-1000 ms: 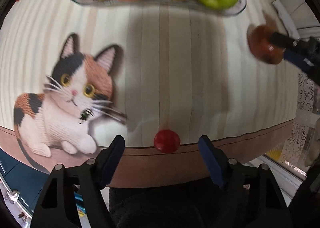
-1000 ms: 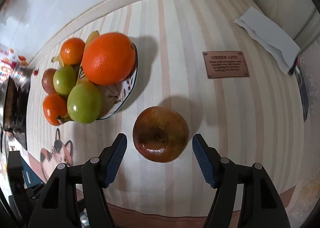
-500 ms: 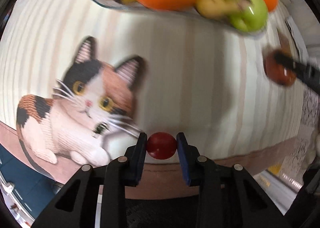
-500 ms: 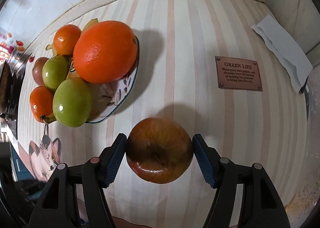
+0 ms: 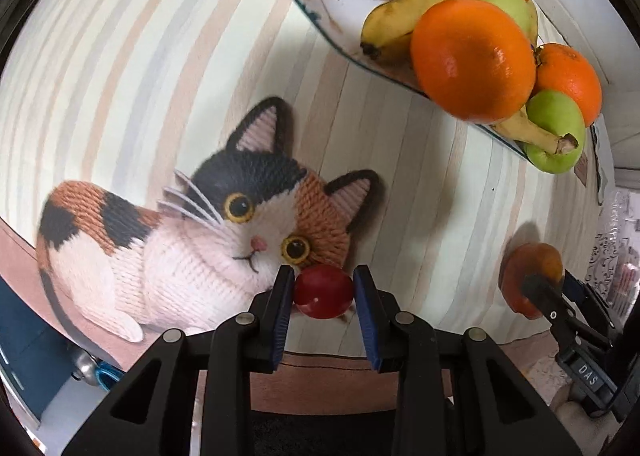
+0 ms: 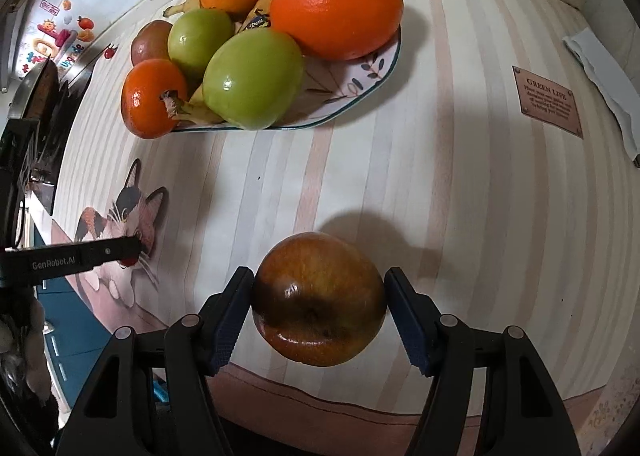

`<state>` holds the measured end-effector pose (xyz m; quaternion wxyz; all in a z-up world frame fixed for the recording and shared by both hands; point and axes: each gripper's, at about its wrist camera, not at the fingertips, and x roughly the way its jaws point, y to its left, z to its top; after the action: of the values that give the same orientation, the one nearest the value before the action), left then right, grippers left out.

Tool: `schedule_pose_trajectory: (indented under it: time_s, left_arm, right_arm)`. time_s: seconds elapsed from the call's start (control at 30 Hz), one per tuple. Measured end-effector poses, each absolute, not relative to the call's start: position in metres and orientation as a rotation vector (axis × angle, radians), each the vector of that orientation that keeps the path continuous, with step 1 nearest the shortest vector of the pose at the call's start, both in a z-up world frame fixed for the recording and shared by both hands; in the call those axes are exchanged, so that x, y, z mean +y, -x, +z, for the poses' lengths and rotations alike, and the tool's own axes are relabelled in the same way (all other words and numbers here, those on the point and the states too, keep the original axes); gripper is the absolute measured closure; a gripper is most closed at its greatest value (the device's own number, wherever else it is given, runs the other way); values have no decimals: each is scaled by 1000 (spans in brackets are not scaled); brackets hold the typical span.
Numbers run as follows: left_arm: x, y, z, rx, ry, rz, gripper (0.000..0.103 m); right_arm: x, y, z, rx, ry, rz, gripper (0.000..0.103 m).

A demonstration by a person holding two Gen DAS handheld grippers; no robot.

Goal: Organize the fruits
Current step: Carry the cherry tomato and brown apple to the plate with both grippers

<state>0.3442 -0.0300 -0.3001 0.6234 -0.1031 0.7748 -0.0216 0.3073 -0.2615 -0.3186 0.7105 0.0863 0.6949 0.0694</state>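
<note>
My left gripper point(image 5: 323, 281) is shut on a small red fruit point(image 5: 323, 294) and holds it just in front of the printed cat's face. From the right wrist view, that fruit point(image 6: 130, 259) shows at the tip of the left gripper point(image 6: 134, 250). A brown-red apple point(image 6: 318, 300) fills the right gripper point(image 6: 319, 285), both pads against its sides, near the table's front border. Its shadow falls on the cloth behind it. In the left wrist view the apple point(image 5: 524, 260) sits at the far right. The patterned plate point(image 6: 360, 104) carries oranges, green apples, bananas and a red apple.
A calico cat picture point(image 5: 200, 240) is printed on the striped tablecloth. A brown plaque point(image 6: 548, 100) and a folded white paper point(image 6: 604, 80) lie at the right. The cloth's brown border point(image 6: 320, 396) marks the table's front edge. Fridge magnets point(image 6: 60, 36) show at far left.
My left gripper closed on the small red fruit and carried it over the cat picture, nearer the plate. The right gripper came in closer around the apple and shifted toward the front edge.
</note>
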Motion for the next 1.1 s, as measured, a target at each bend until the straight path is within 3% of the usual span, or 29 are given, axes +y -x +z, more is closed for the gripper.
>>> schedule_pose_trajectory:
  time_s: [0.37, 0.57, 0.77, 0.93, 1.03, 1.1]
  left_arm:
    - [-23, -345, -314, 1802, 240, -62, 73]
    - [-21, -342, -325, 1815, 276, -94, 61]
    - [-28, -341, -329, 1822, 262, -106, 60]
    - [-35, -335, -330, 1811, 232, -94, 62]
    - [-40, -332, -329, 1797, 192, -92, 75]
    - [-43, -329, -329, 1798, 187, -98, 75]
  right_arm:
    - [-267, -311, -326, 1572, -235, 143, 32]
    - [-265, -310, -335, 1598, -266, 136, 32]
    - [-267, -309, -338, 1607, -291, 124, 32]
    - [-268, -310, -339, 1605, -308, 118, 32]
    - [-271, -310, -338, 1598, -319, 112, 32]
    - [-272, -310, -337, 1587, -318, 111, 32]
